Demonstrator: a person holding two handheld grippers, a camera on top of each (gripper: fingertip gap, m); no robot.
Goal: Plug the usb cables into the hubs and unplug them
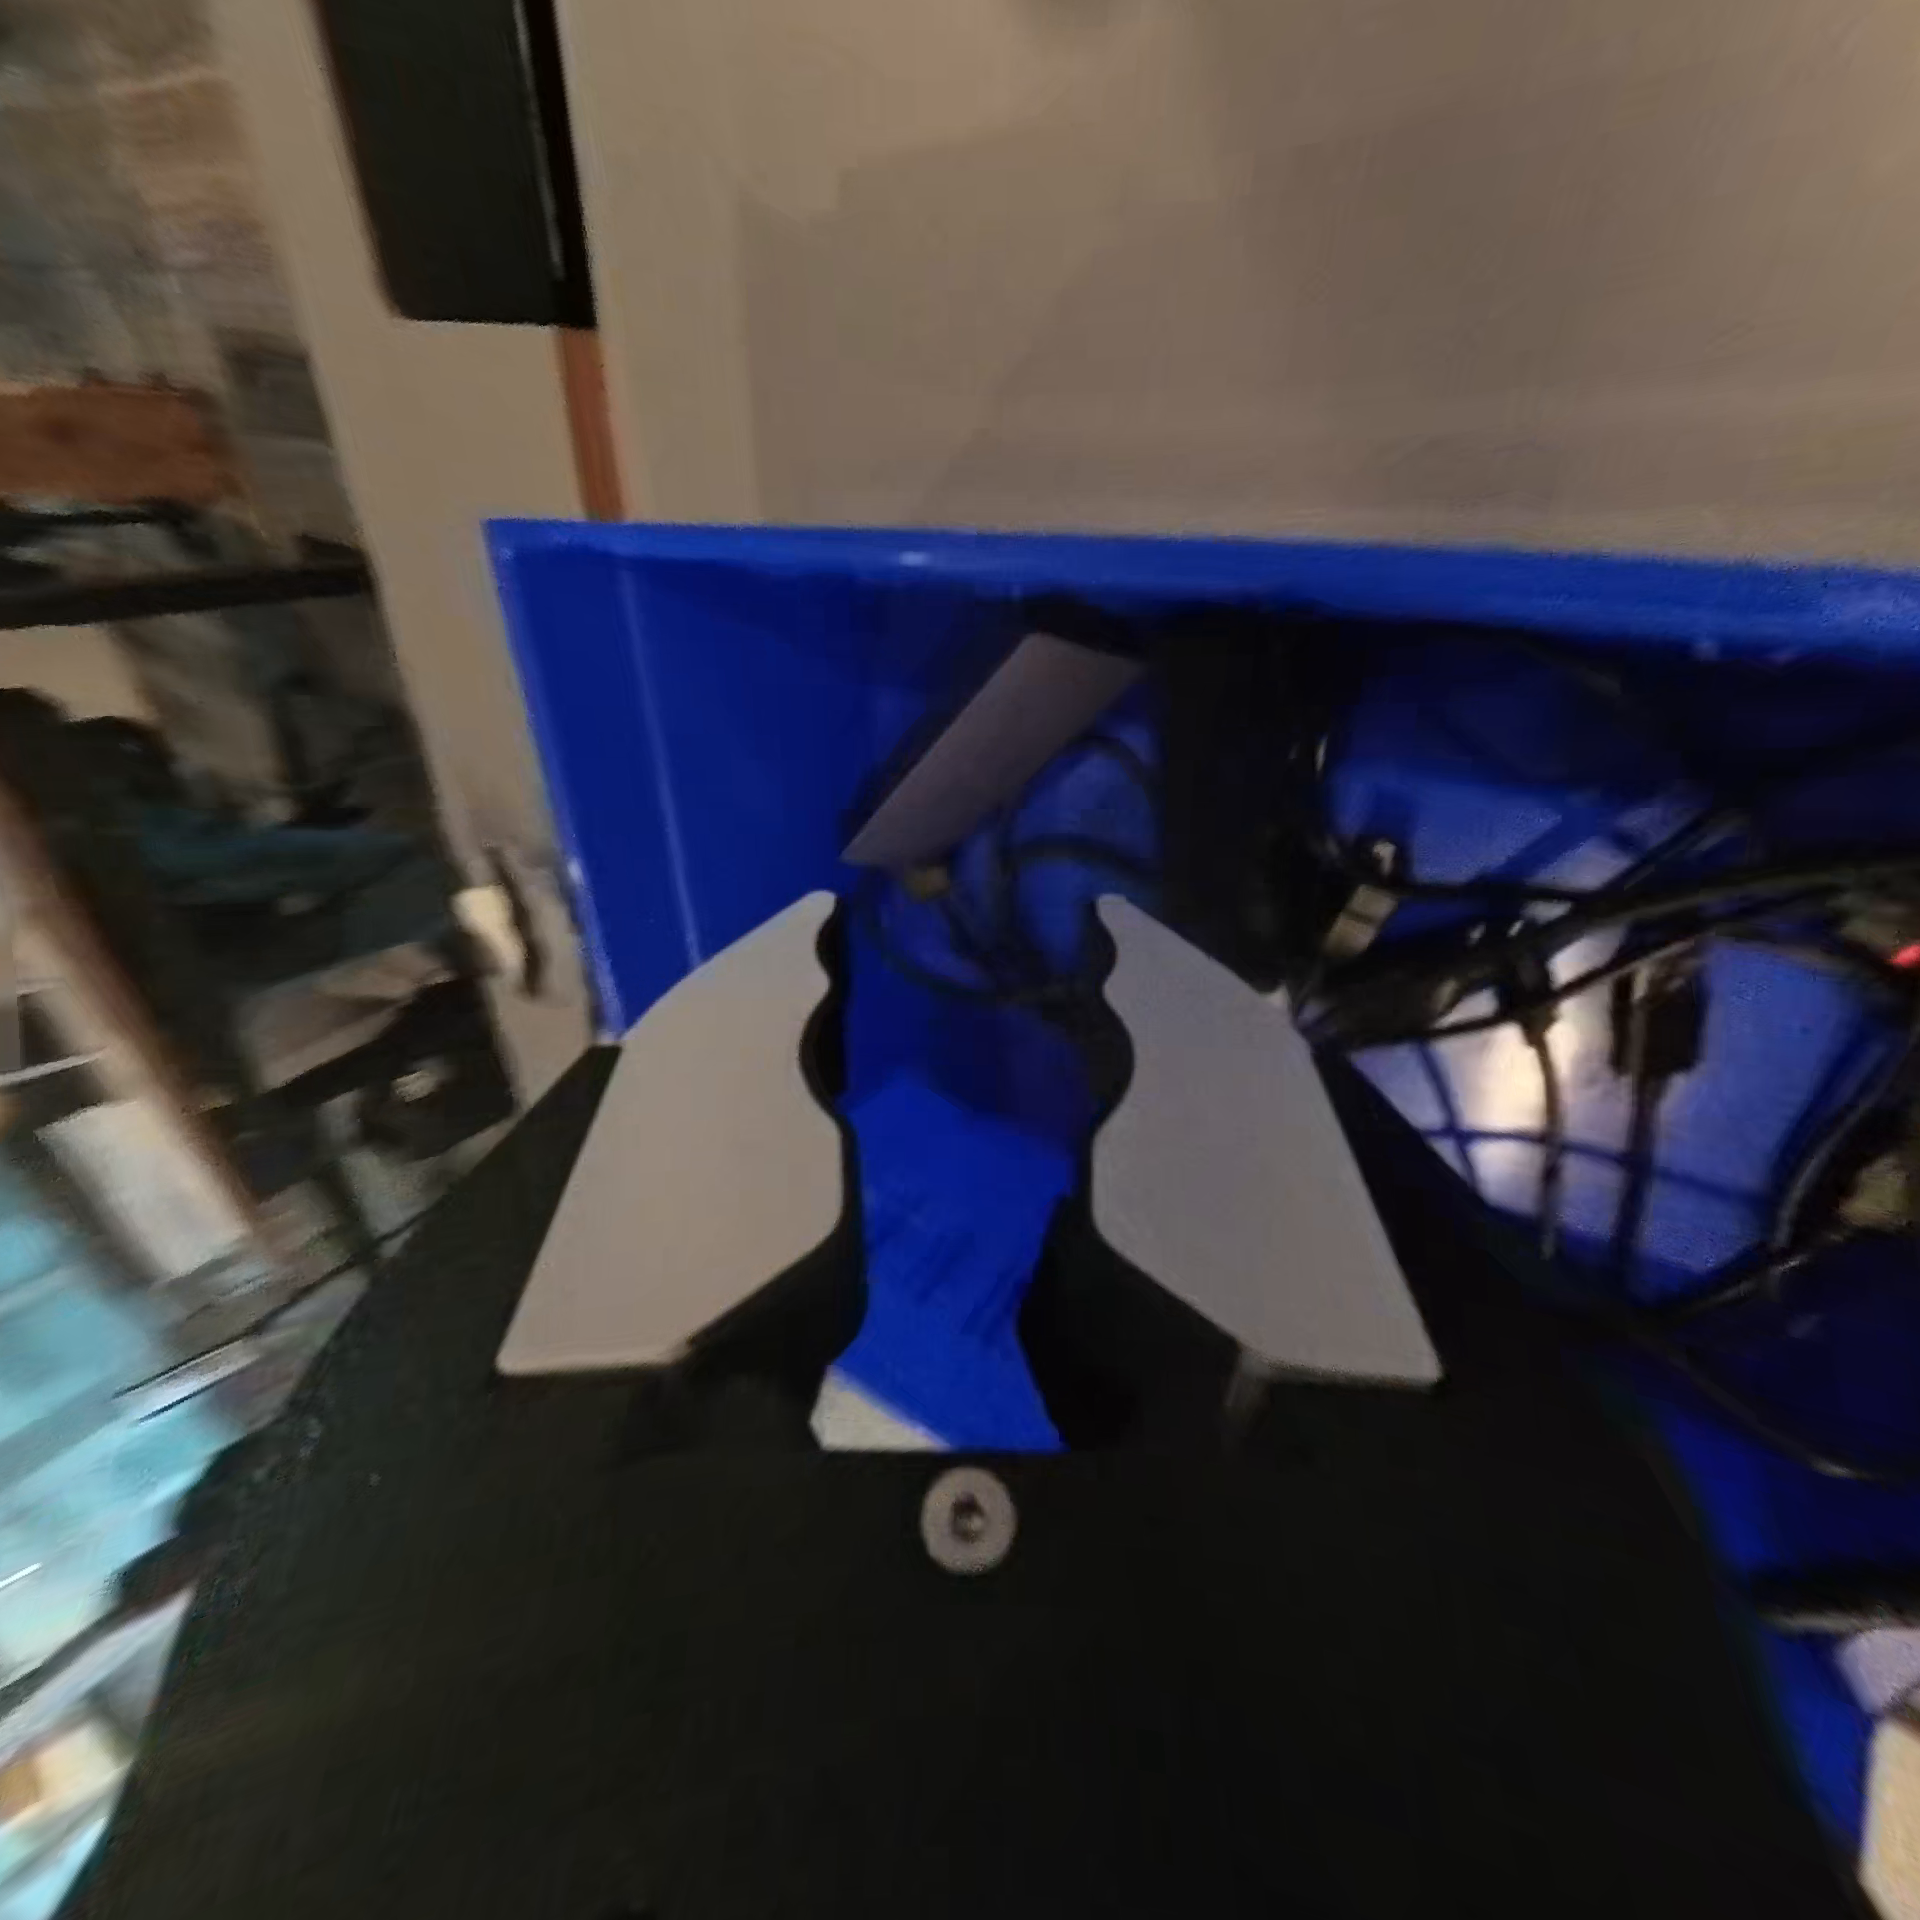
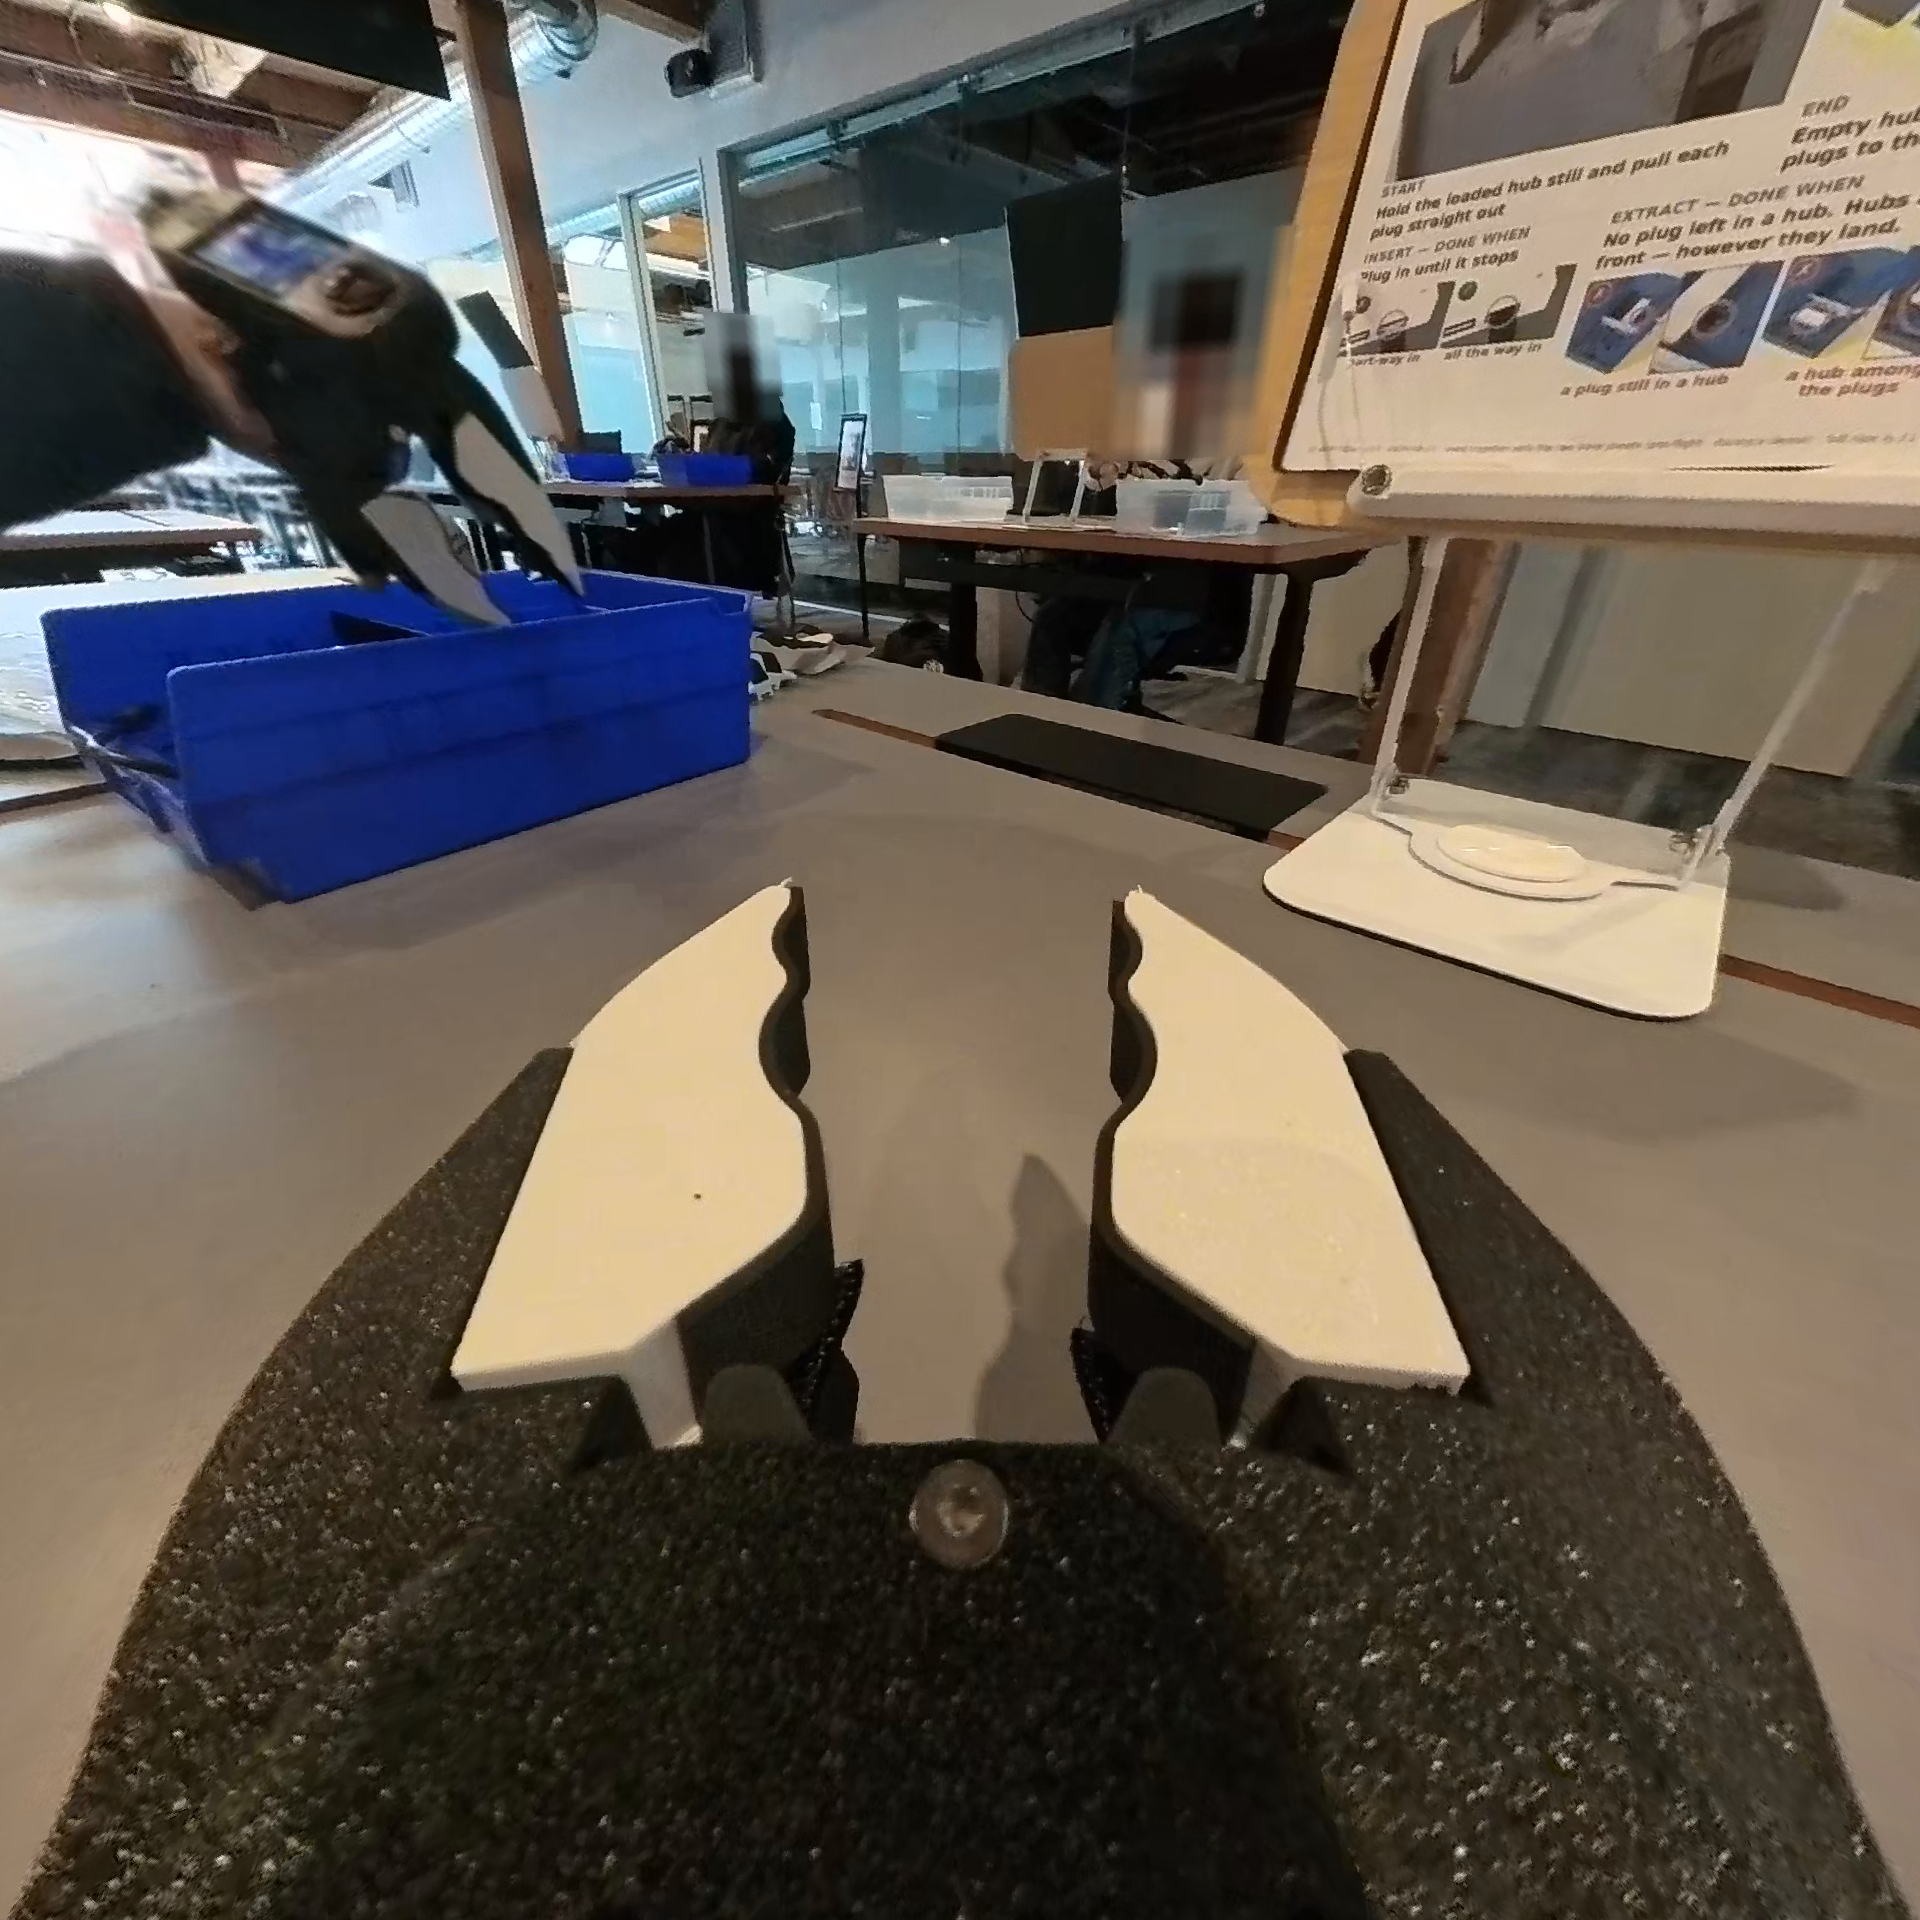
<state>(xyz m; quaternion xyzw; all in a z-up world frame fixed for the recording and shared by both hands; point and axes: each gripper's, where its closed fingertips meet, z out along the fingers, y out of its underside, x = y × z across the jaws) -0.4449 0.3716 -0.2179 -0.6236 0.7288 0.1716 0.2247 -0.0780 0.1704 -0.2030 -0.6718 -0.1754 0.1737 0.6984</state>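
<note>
Blue bin (image 1: 665, 748) of tangled cables (image 1: 1558, 935) is entered by the parted, empty left gripper (image 1: 961, 914), a cable pick-up seemingly next, while the right gripper (image 2: 956, 914) is held open and empty over the near table (image 2: 312, 1039).

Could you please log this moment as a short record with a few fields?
left tool: open, empty, over the blue bin
right tool: open, empty, above the grey table
bin contents: tangled black cables, a grey hub
bin position: left of the right tool
other: white instruction stand at right
</note>
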